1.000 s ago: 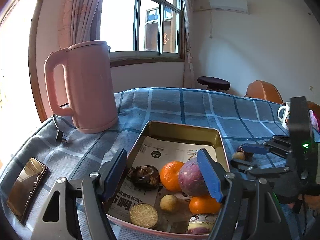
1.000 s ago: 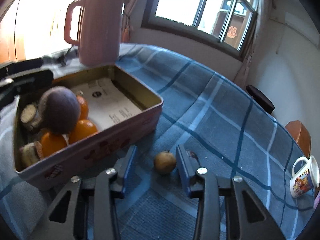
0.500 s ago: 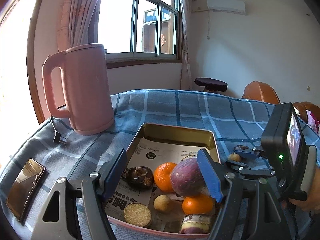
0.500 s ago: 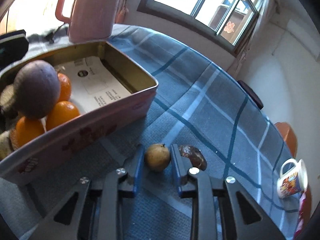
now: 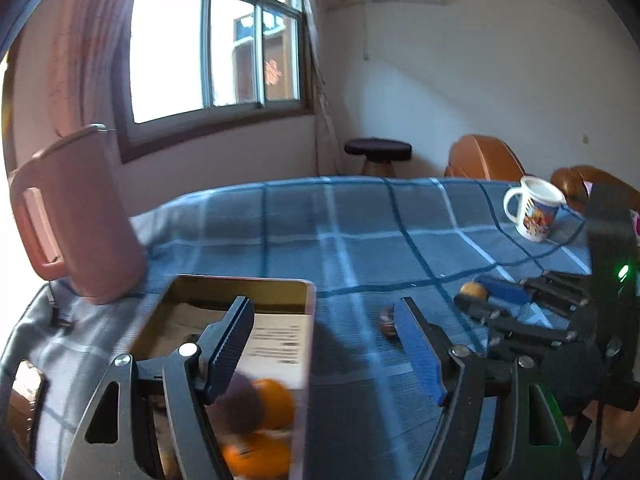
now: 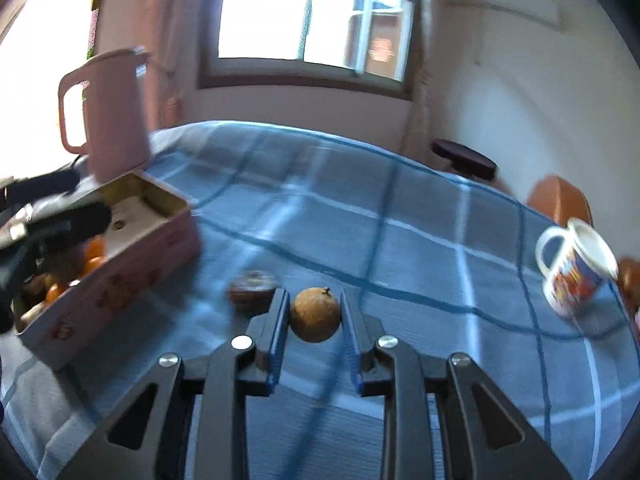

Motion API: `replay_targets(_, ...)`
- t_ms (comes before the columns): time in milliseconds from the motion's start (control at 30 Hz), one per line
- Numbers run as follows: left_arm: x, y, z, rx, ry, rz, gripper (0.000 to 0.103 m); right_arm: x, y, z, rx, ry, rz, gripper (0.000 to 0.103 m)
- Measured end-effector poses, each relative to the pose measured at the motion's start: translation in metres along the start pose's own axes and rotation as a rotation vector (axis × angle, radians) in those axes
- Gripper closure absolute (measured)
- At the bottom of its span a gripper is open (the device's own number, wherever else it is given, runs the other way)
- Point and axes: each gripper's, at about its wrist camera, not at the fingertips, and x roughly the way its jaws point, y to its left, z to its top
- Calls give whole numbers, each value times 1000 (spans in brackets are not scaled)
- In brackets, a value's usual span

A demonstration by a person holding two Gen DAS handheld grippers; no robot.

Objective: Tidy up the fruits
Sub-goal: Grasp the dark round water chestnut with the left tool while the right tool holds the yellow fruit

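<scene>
My right gripper (image 6: 314,314) is shut on a small round brown fruit (image 6: 315,314) and holds it above the blue checked cloth; it also shows in the left wrist view (image 5: 473,290). A dark wrinkled fruit (image 6: 252,285) lies on the cloth just left of it, and shows in the left wrist view (image 5: 387,319). The metal tin (image 6: 120,268) at left holds oranges (image 5: 276,400), a purple fruit (image 5: 240,408) and others. My left gripper (image 5: 324,346) is open and empty over the tin's right edge (image 5: 310,320).
A pink kettle (image 5: 76,216) stands behind the tin at the left. A printed white mug (image 6: 576,268) stands at the right of the table. A phone (image 5: 24,404) lies at the far left. A stool (image 5: 378,152) and brown chairs (image 5: 484,158) stand beyond the table.
My right gripper closed on the brown fruit and lifted it off the cloth. My left gripper swung to the right, off the tin's middle toward its right edge. Both views are motion-blurred.
</scene>
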Motion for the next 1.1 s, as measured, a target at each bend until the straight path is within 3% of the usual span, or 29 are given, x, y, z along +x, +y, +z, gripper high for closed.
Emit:
replay_targets(233,51,-50,3,62,137,-67,29,-5,-45,-5,108,-11,-30,74)
replay_targets(533,97,-63,2,73,276,-106,30,-11,-63,-9,163,-44,0,74)
replay_targets(600,102,-65,2,76,289,-105,40,-12,-63,-9,159,-50,2,74)
replay_targets(867,117,-60,-2,46,335,-118,50,-13,-61,-10,144,-57,-5,74)
replay_targets(967,116,-58,-2,39,330,-127,63,-13,-61,-10,144,-59,-6,74)
replay_targets(1100,113,-56,-2,28,326,-149,63,-16,-61,-11,144,-76,-6,74)
